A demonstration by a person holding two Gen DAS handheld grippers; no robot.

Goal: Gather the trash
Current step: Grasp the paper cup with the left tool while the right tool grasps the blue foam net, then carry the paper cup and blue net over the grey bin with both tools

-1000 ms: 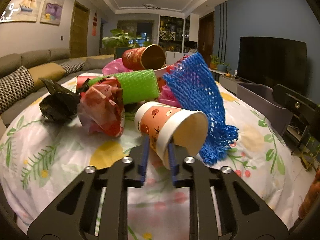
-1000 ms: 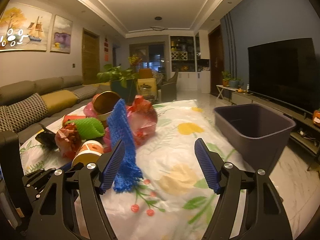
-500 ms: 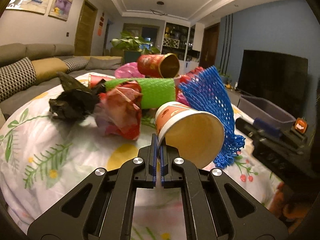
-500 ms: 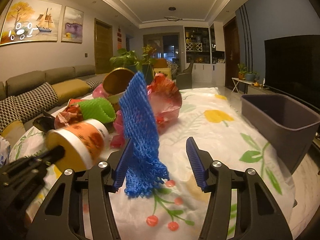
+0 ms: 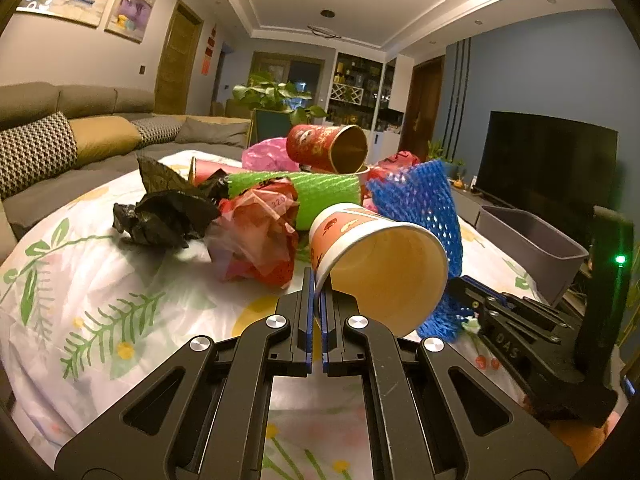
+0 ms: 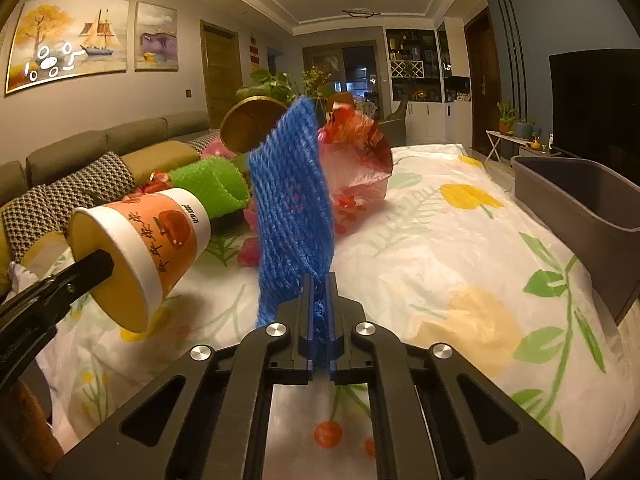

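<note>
The left gripper (image 5: 316, 280) has its two fingers pressed almost together on the rim of an orange paper cup (image 5: 372, 256), which lies tipped on its side with its open mouth toward the camera. Just to its right, the right gripper (image 6: 318, 292) has its fingers clamped close on the lower end of a blue foam net (image 6: 292, 204), which stands up from the pinch and leans a little left. Both sit over a table covered in a white cloth (image 6: 440, 240) printed with leaves and yellow flowers. Behind the cup lies the rest of the heap: a crumpled red plastic bag (image 5: 260, 236), a black plastic bag (image 5: 168, 216) to its left, a green foam sleeve (image 5: 320, 192) lying across, and farther back a red paper cup (image 5: 324, 148) on its side above a pink bag (image 5: 268, 156). At the table's right edge stands a grey bin (image 6: 580, 200), well apart from the heap. Beyond are a sofa (image 5: 60, 136) and a dark television (image 5: 548, 168).
</note>
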